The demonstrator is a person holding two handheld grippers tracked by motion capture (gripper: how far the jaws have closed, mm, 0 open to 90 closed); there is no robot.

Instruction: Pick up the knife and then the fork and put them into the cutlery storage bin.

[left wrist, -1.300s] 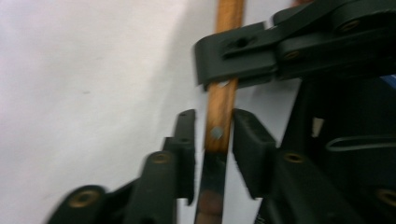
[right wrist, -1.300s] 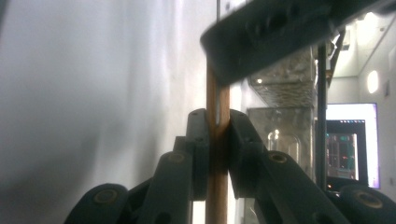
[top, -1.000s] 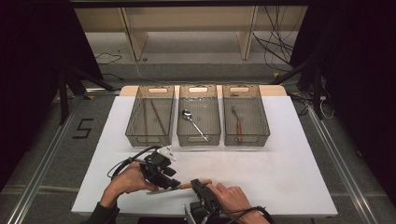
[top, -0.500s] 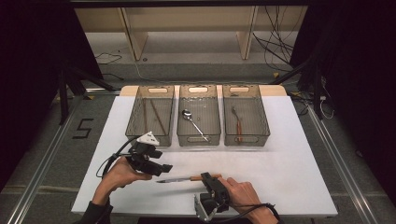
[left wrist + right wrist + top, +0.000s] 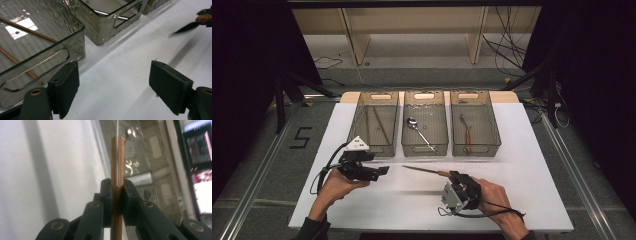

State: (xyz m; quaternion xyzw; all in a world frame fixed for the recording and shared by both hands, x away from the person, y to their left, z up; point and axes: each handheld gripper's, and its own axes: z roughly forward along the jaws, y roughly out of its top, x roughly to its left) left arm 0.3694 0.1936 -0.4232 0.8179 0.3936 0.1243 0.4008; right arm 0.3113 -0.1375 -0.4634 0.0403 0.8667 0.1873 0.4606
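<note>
A knife with a wooden handle (image 5: pixel 117 157) is clamped in my right gripper (image 5: pixel 117 195), seen edge-on there. From above, the knife (image 5: pixel 419 170) points left over the white table, its handle in the right gripper (image 5: pixel 455 176) near the front centre. My left gripper (image 5: pixel 383 170) is to the knife's left, apart from it, jaws open and pointing right. In the left gripper view, the left gripper (image 5: pixel 112 85) has bare table between its pads, and the knife's dark tip (image 5: pixel 186 27) shows blurred at the upper right.
Three smoky clear bins stand in a row at the back. The left bin (image 5: pixel 356 120) holds chopsticks (image 5: pixel 381 127), the middle bin (image 5: pixel 443 125) a spoon (image 5: pixel 413 123), the right bin (image 5: pixel 494 125) a fork (image 5: pixel 467 132). The left bin's near wall (image 5: pixel 50 57) is close to my left gripper.
My left gripper has drawn back to the left, away from the knife, and stands open. My right gripper has shifted right with the knife, whose blade now points left and slightly back.
</note>
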